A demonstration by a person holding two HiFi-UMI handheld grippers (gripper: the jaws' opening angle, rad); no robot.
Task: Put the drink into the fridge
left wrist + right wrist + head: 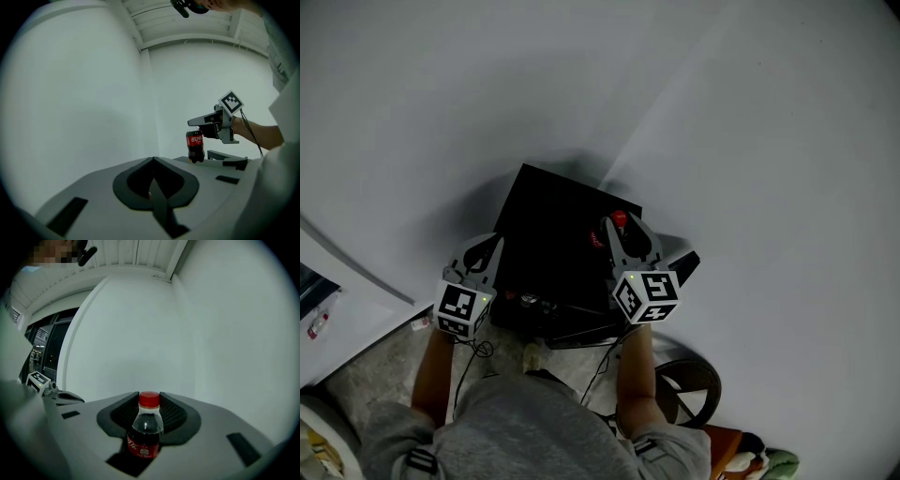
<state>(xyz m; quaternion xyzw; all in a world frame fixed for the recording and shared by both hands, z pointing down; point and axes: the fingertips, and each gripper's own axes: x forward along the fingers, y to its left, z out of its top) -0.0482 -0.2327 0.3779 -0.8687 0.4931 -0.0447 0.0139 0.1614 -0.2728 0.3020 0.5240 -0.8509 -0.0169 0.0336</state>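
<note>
A small cola bottle [144,432] with a red cap and red label stands upright between the pads of my right gripper [150,401], which is shut on its neck and shoulder. From the head view the bottle [618,221] hangs over the right part of a black fridge [548,239] seen from above; its door does not show. In the left gripper view the right gripper [199,123] carries the bottle [195,146] by its top. My left gripper [482,246] hovers at the fridge's left edge. Its jaws [152,161] meet at the tips with nothing between them.
The fridge sits in a corner of two white walls [722,112]. A window frame [319,300] lies at the far left. Cables run over the floor [478,352] in front of the fridge, and a dark round object [689,384] lies at the lower right.
</note>
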